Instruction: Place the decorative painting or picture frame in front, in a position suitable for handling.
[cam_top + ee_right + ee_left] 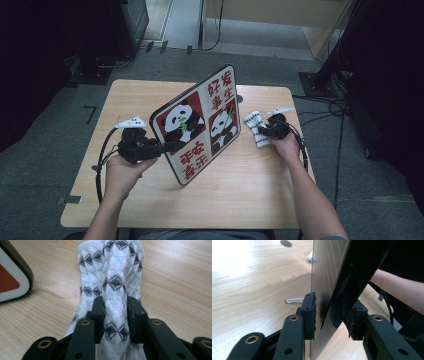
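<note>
**Tipping board, bunched cloth: two grips to watch**

Holding the board by one edge is your nearest risk. Your left gripper has its jaws around the lower left edge; in the left gripper view the left pad looks to be on the board's wooden back, while the right pad sits at the printed face, and you cannot tell whether it presses firmly. The board stands tilted on its bottom corner on the table, leaning away from you, so most of its weight hangs beyond the pinch. If that grip is loose, the board can pivot in the jaws, slide on its corner, or fall flat.

Next, your right gripper is pinching the cloth, which lies on the table just right of the board. The right gripper view shows the jaws clamped on a raised fold of cloth, not the whole thickness. Lift it, and the fold may pull out, or the loose end may drag.

Farther out, the board's top corner reaches past the table's far edge; a fall that way could carry it off the table.
</note>
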Motion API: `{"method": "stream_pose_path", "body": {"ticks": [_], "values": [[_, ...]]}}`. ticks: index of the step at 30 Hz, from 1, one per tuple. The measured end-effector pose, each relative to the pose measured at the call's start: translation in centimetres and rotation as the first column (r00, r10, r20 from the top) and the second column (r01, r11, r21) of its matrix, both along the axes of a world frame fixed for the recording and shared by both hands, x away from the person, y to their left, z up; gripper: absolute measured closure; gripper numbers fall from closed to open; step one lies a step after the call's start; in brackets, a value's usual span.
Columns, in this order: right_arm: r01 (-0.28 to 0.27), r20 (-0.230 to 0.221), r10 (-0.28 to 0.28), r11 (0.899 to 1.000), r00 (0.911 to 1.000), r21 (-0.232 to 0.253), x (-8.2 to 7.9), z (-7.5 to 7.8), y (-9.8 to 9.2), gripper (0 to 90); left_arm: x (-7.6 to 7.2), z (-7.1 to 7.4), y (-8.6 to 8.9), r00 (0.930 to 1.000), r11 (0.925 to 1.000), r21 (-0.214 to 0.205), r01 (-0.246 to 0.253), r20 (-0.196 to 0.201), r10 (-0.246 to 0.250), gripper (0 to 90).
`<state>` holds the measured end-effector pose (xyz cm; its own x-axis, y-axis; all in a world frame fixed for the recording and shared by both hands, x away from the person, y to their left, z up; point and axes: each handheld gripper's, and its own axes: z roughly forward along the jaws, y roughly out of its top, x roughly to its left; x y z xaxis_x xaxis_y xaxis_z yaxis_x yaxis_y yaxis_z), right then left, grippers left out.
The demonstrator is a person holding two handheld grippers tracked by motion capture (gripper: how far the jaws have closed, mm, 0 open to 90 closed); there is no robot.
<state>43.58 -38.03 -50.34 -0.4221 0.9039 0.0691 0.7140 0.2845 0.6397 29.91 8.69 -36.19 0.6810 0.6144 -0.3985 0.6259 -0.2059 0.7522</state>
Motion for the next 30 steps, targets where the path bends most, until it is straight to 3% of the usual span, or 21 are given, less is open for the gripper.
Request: {"method": "stream_pose_path", "body": {"ticks": [4, 7, 11, 15, 23, 30], "values": [[0.007, -0.013, -0.007, 1.000, 0.9999, -0.023, -0.1, 0.3, 0.2, 75.9, 0.0, 0.1, 0.0, 0.9999, 1.0000, -0.006, 0.004, 0.011, -0.004, 68.8], [0.022, -0.045, -0.022, 1.000, 0.9987, 0.002, -0.1, 0.5, 0.3, 76.8, 0.1, 0.1, -0.1, 0.9999, 1.0000, -0.001, 0.009, 0.008, -0.009, 70.3], [0.006, -0.050, -0.006, 1.000, 0.9988, 0.005, -0.2, 1.0, 0.2, 77.0, 0.2, 0.1, 0.0, 0.9999, 1.0000, -0.001, 0.009, 0.013, -0.009, 71.9], [-0.012, -0.063, 0.015, 0.999, 0.9979, 0.047, -0.4, 1.9, 0.1, 77.0, 0.3, 0.2, 0.0, 0.9996, 0.9999, 0.002, 0.011, 0.025, -0.011, 74.3], [-0.068, -0.041, 0.073, 0.992, 0.9965, 0.109, -1.5, 4.2, 0.5, 76.8, 0.4, 0.1, -0.1, 0.9993, 0.9998, 0.011, 0.015, 0.034, -0.016, 77.1], [-0.118, -0.021, 0.121, 0.987, 0.9924, 0.104, -2.4, 6.0, 1.3, 76.8, 0.4, 0.2, -0.1, 0.9994, 0.9997, 0.008, 0.022, 0.028, -0.022, 77.5]]}}
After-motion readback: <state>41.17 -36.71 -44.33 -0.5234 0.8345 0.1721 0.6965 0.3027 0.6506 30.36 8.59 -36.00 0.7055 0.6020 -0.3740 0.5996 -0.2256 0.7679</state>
